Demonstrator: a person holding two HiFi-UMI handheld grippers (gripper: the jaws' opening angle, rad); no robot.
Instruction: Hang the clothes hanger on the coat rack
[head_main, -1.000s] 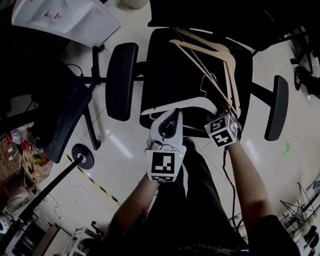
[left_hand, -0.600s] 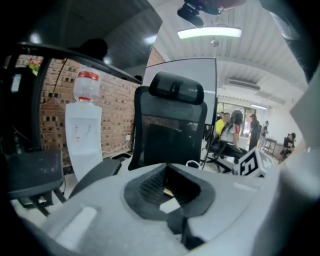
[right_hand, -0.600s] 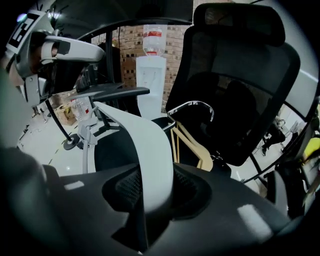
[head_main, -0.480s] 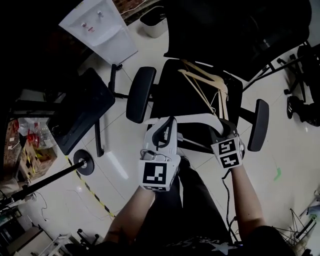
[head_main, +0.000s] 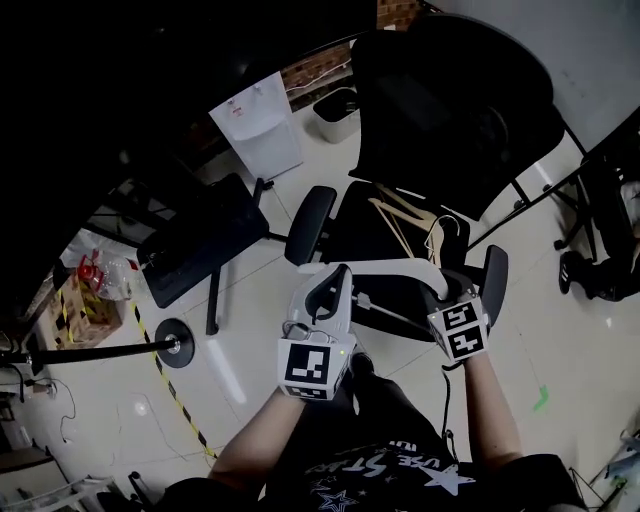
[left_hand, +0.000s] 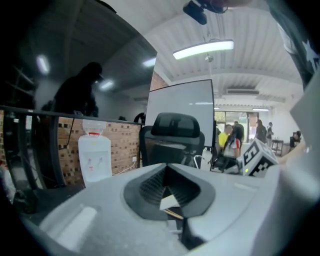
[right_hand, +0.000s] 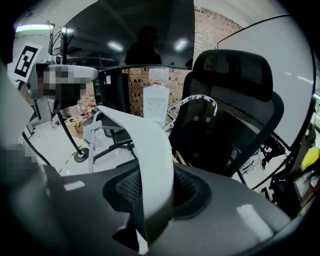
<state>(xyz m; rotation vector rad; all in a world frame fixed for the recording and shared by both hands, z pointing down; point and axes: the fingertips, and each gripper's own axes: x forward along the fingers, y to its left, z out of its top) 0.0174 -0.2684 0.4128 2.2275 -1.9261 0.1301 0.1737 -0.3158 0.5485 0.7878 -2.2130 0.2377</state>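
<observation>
A white plastic hanger hangs in the air between my two grippers, above an office chair's seat. My left gripper holds its left end; in the left gripper view only a small pale piece shows between the closed jaws. My right gripper is shut on the other arm, which rises as a broad white band out of the jaws in the right gripper view. Several wooden hangers lie on the chair seat below. A thin black pole on a round base stands on the floor at the left.
The black office chair with its tall backrest is straight ahead. A white water dispenser and a waste bin stand behind it by a brick wall. A second black chair is at the left, and yellow-black tape crosses the floor.
Both grippers have risen together with the white hanger, away from the chair seat and the wooden hangers. The head view has tilted up and shows more of the room.
</observation>
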